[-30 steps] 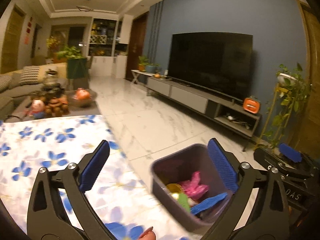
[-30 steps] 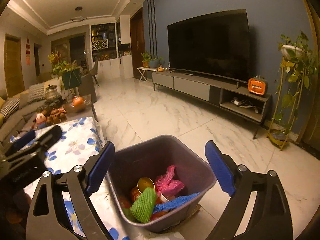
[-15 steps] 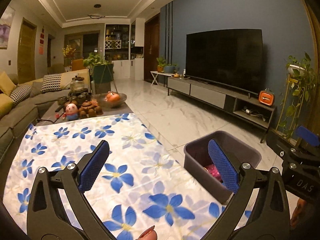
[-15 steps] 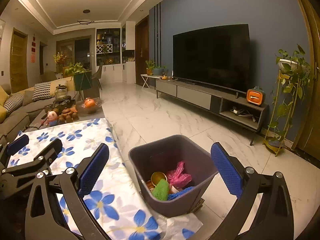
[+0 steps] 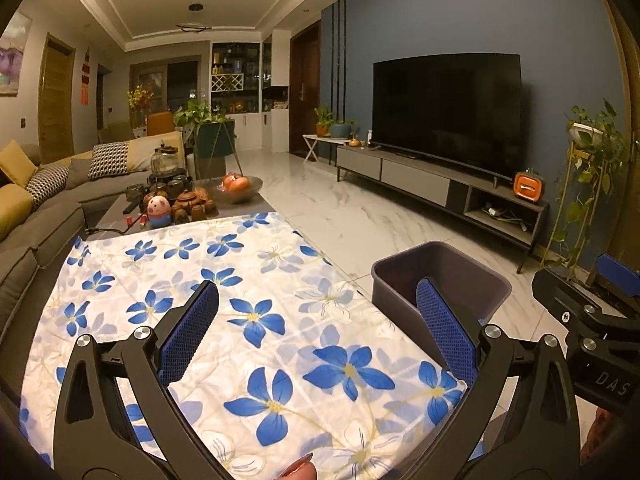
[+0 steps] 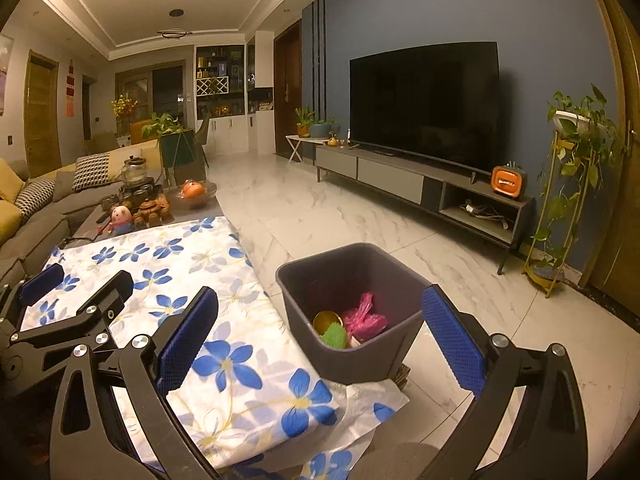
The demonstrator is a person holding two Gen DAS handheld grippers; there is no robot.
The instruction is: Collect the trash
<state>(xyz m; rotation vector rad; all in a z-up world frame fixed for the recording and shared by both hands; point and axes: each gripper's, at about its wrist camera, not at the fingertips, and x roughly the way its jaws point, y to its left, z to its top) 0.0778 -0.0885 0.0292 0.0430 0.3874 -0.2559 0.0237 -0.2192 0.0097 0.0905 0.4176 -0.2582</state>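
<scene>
Currently both tools are held wide and empty: left tool (image 5: 316,328), right tool (image 6: 320,332). Dark grey bin (image 6: 312,280) is seen lower centre, on the floor beside the floral-clothed worktop (image 6: 240,320), holding pink bag (image 6: 366,316) and green scrap (image 6: 335,336). No trash is spotted on the worktop; collection is judged nearly complete, a final scan being called for.

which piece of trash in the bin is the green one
The ribbed green piece at the front of the bin, below the gold round lid and left of the crumpled pink bag.
</scene>
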